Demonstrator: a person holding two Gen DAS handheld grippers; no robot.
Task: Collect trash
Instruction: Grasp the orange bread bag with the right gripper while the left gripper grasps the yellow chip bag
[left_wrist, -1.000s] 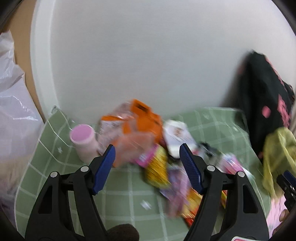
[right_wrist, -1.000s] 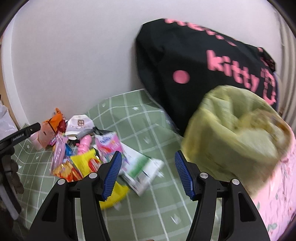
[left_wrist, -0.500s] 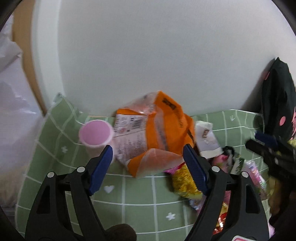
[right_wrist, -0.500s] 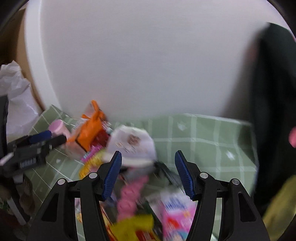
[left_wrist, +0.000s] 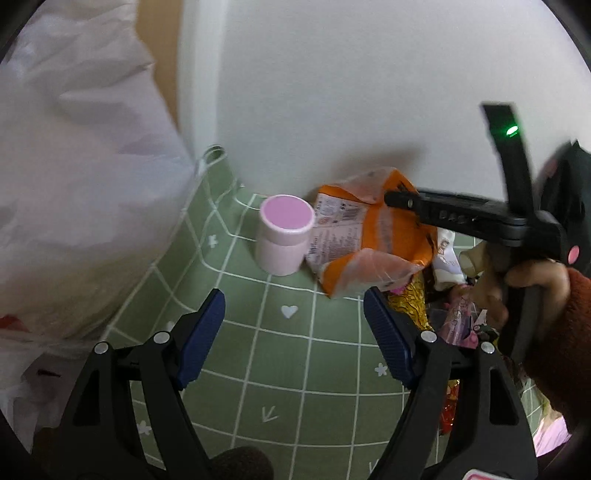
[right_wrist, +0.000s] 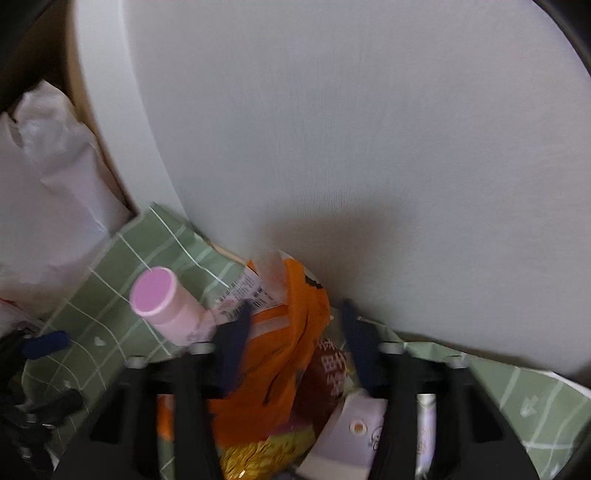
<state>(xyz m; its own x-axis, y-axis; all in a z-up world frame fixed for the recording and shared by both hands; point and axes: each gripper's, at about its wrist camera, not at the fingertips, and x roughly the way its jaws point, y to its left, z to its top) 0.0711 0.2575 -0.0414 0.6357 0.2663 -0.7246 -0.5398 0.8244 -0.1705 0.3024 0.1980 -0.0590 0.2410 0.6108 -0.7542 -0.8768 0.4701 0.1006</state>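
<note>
An orange snack bag (left_wrist: 373, 236) lies against the white wall on a green checked cloth (left_wrist: 295, 350), beside a pink-lidded bottle (left_wrist: 284, 236). More wrappers (left_wrist: 454, 310) pile to its right. My left gripper (left_wrist: 295, 328) is open and empty, a little short of the bottle and bag. My right gripper (right_wrist: 295, 328) is open with its jaws on either side of the orange bag (right_wrist: 288, 354); the view is blurred. The bottle (right_wrist: 166, 302) is just left of it. The right gripper also shows in the left wrist view (left_wrist: 402, 199), over the bag.
A large white plastic bag (left_wrist: 74, 184) fills the left side and also shows in the right wrist view (right_wrist: 48, 192). The white wall (left_wrist: 369, 92) stands close behind the trash. A gold wrapper (right_wrist: 266, 458) and a white packet (right_wrist: 351, 428) lie below the orange bag.
Both grippers have moved left and closer to the orange bag and bottle. The right gripper has swung over from the black bag side and now straddles the orange bag.
</note>
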